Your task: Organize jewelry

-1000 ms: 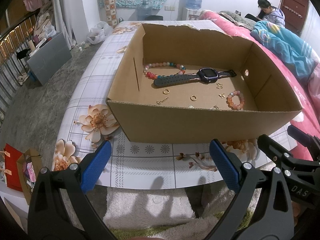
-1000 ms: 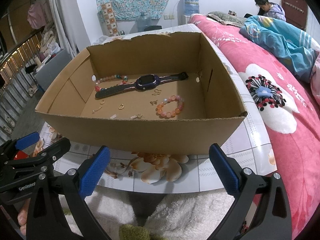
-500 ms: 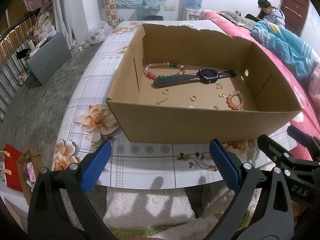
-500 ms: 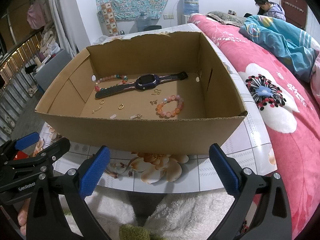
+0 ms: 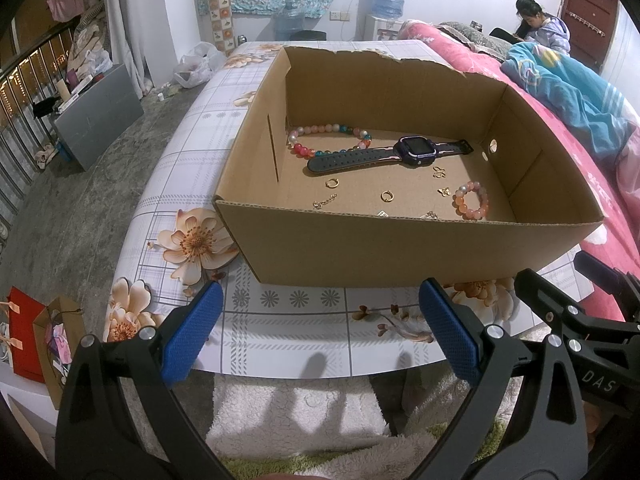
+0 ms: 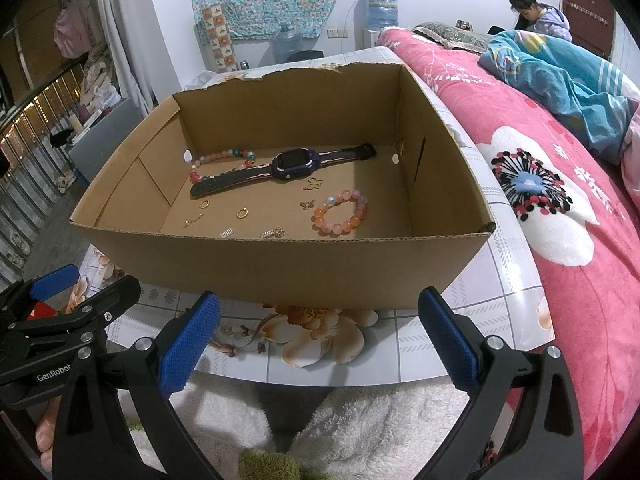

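Observation:
An open cardboard box (image 5: 400, 252) (image 6: 280, 268) stands on the flowered table. Inside lie a dark smartwatch (image 5: 416, 151) (image 6: 294, 165), a multicoloured bead necklace (image 5: 320, 130) (image 6: 218, 158), a pink bead bracelet (image 5: 471, 200) (image 6: 341, 212), and several small gold rings and charms (image 5: 386, 196) (image 6: 241, 213). My left gripper (image 5: 320, 332) and my right gripper (image 6: 318, 336) are both open and empty, held side by side before the table's near edge, short of the box.
The table (image 5: 288, 332) has a flowered plaid cover. A pink flowered bed (image 6: 560, 200) runs along the right, with a person (image 5: 538, 24) sitting far back. Gift bags (image 5: 36, 332) stand on the floor at the left. A white fluffy rug (image 6: 360, 432) lies below.

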The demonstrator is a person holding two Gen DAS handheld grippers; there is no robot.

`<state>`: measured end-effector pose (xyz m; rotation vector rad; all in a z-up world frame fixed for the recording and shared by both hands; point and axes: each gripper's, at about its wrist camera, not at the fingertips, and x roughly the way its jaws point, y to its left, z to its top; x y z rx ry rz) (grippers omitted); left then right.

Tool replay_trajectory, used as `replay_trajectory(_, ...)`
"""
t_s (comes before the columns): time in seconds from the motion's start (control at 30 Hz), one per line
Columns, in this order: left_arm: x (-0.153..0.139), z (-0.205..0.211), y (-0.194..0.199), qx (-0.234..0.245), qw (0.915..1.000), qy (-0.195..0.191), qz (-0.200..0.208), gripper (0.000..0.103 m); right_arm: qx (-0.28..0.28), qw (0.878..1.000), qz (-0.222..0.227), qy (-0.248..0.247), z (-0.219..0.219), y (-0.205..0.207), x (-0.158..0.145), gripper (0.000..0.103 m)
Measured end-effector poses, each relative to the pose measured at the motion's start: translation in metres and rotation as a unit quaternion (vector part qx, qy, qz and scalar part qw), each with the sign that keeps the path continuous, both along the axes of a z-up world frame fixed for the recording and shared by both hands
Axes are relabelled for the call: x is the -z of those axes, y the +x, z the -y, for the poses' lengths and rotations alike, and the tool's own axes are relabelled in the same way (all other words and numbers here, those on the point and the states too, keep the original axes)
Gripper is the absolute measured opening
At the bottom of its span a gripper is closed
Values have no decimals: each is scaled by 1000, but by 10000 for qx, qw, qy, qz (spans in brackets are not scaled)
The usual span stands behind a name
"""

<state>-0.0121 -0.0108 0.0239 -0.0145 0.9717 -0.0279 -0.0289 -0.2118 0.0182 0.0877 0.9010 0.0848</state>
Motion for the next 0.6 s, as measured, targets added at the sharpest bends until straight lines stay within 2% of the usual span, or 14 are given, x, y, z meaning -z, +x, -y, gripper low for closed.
replay_trajectory(0.6, 1, 0, 0, -5, 10000, -12, -11, 95, -4, 10000, -1, 0, -1, 0, 1, 97)
